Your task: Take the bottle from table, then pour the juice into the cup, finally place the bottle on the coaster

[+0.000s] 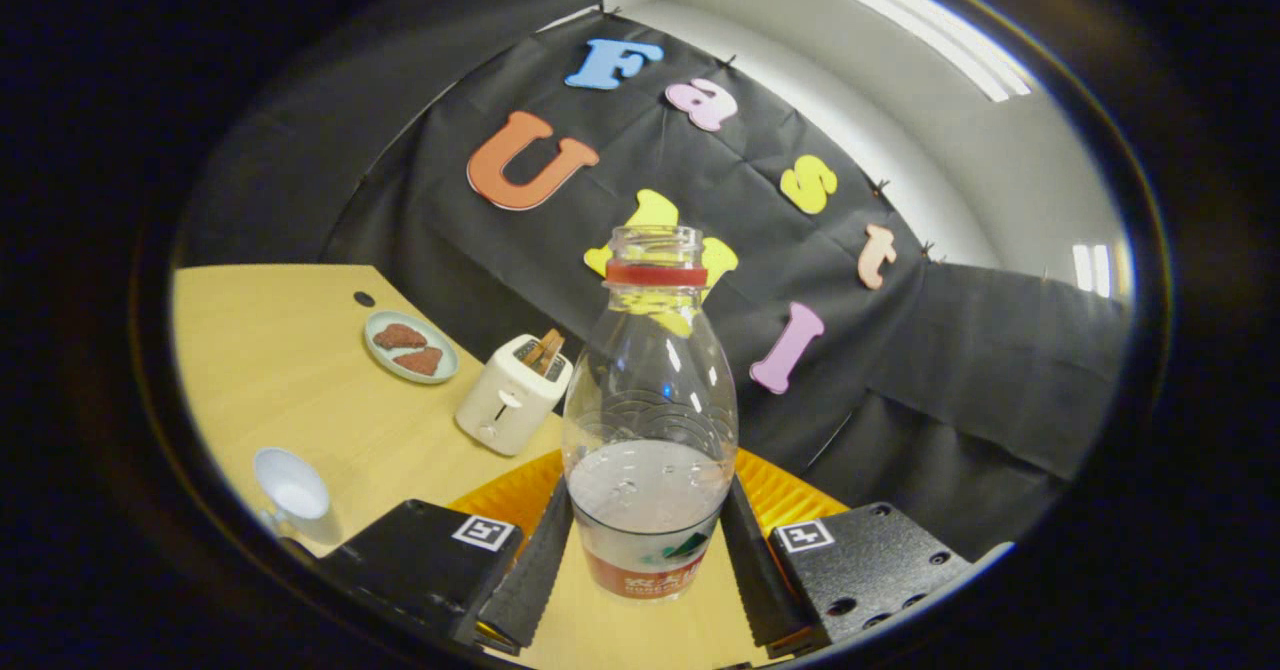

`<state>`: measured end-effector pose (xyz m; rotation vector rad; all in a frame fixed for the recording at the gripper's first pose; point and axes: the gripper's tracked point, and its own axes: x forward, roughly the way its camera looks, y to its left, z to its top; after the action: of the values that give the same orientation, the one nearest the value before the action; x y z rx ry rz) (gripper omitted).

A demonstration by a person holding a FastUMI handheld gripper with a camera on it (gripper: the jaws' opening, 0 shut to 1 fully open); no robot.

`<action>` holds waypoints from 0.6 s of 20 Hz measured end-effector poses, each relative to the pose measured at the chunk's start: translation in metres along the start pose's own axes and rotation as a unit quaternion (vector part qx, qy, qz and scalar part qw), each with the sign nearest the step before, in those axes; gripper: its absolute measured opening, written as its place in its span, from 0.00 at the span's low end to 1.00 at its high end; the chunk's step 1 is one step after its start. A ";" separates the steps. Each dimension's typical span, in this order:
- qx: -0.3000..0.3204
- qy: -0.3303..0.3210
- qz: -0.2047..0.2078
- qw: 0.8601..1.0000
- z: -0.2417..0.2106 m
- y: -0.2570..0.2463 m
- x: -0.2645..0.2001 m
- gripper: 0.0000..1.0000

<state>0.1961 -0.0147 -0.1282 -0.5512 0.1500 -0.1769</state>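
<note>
Between the tool's (648,560) spread fingers, seemingly touching its lower sides, the open bottle (650,420) stands upright before the orange coaster (520,495), so pinch firmly low, lift level, then carry left toward the cup (291,495).

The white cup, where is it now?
In the gripper view, the white cup stands on the table, left of the hand-held gripper that grips the bottle, nearer than the toaster.

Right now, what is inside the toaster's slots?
Brown toast slices stick up from the white toaster; their lower parts are hidden inside. The gripper jaws clamp the bottle.
</note>
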 end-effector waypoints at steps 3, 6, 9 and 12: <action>0.070 0.015 0.021 0.997 -0.001 -0.007 0.008 0.80; 0.106 0.016 0.026 0.994 0.001 -0.013 0.017 0.80; 0.128 0.009 0.027 0.991 0.002 -0.011 0.024 0.80; 0.159 0.000 0.038 0.987 0.007 -0.004 0.028 0.80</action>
<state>0.2245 -0.0202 -0.1233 -0.2265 0.1397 -0.1242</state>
